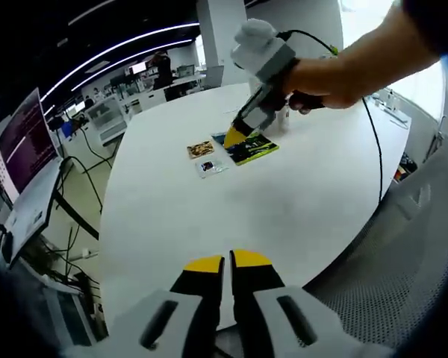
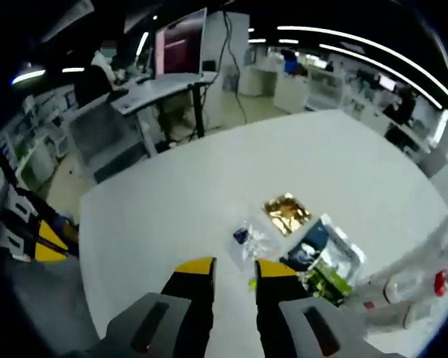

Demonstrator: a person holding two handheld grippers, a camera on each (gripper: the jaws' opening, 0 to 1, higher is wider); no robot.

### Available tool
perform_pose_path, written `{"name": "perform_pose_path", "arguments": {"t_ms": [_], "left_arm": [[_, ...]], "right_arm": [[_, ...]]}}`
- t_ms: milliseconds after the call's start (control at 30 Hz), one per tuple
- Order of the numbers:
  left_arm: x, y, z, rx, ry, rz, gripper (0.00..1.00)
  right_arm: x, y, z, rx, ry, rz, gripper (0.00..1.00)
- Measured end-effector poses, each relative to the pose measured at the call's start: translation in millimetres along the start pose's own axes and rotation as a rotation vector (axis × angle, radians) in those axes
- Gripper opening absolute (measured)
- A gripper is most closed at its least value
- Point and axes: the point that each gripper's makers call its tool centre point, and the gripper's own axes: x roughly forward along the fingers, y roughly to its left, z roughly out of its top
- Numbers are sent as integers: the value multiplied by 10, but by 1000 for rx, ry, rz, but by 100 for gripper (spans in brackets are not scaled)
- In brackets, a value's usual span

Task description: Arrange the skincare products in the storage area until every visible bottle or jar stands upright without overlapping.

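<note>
- In the left gripper view, the left gripper [image 1: 228,262] hangs over the near edge of the white tabletop [image 1: 172,216]; its yellow-tipped jaws stand almost together with a thin slit between them and hold nothing.
- Farther across the tabletop in that view, the right gripper [image 1: 235,136] — held in a person's hand [image 1: 325,82] — points down at a small group of flat packets.
- The packets lie near one another: a gold packet [image 1: 200,148], a small clear sachet [image 1: 209,167] just beside it, and a blue and green pouch [image 1: 250,148] whose edge lies right at the right gripper's yellow tip; contact cannot be told.
- In the right gripper view, the right gripper [image 2: 228,270] has its jaws a little apart with nothing between them, just short of the clear sachet [image 2: 248,240].
- Beyond it lie the gold packet [image 2: 286,212] and the blue and green pouch [image 2: 325,265].
- At the lower right of that view, pale skincare bottles [image 2: 403,294] with red marks lie close together beside the pouch — blurred, so their pose cannot be told.
- A desk with a monitor [image 1: 22,142] stands off the tabletop's far side.
</note>
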Motion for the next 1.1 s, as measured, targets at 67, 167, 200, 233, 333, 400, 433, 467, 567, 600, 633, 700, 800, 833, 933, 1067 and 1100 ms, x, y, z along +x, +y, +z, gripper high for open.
{"name": "perform_pose_path", "arguments": {"t_ms": [67,167,200,233,333,400,433,467,567,600,633,700,800,833,933,1067,1100], "left_arm": [[3,-13,3,6,0,-5,0],[6,-35,4,14,0,-15,0],[5,-41,9,16,-2,-17,0],[4,-44,16,20,-6,-19,0],[4,-72,21,24,-7,-29,0],[4,-80,30,34,-12,-31,0],[4,-84,31,32,-12,-34,0],[4,-87,31,32,-13,-36,0],[4,-90,32,37,-13,-39,0],[-2,-84,45,31,-19,-38,1],[-20,-65,98,15,-49,-32,2],[-58,-44,164,-3,-88,-25,2],[-88,-52,240,-23,-128,-28,5],[-95,-70,284,-23,-153,-34,7],[-126,-92,369,-34,-199,-41,12],[-196,-100,603,-107,-337,-62,26],[-213,-88,646,-117,-362,-59,32]], "right_arm": [[-228,-15,-159,40,-6,-7,18],[-520,-61,-377,54,-9,-28,18],[-615,-59,-428,73,-18,-34,18],[-709,-45,-485,81,-22,-36,18],[-1030,14,-695,92,-37,-54,18],[-1217,67,-825,96,-41,-78,19],[-1281,99,-873,98,-43,-76,19],[-1358,106,-945,109,-51,-80,19],[-1513,196,-1020,157,-104,-85,22],[-1555,200,-1027,171,-123,-98,23],[-1613,195,-989,186,-179,-119,24],[-1679,226,-945,207,-233,-131,29],[-1781,303,-835,195,-328,-150,41],[-1830,337,-793,182,-361,-157,44],[-1942,394,-706,147,-438,-166,47],[-2086,382,-613,150,-534,-191,55],[-2121,354,-587,132,-564,-214,56]]}}
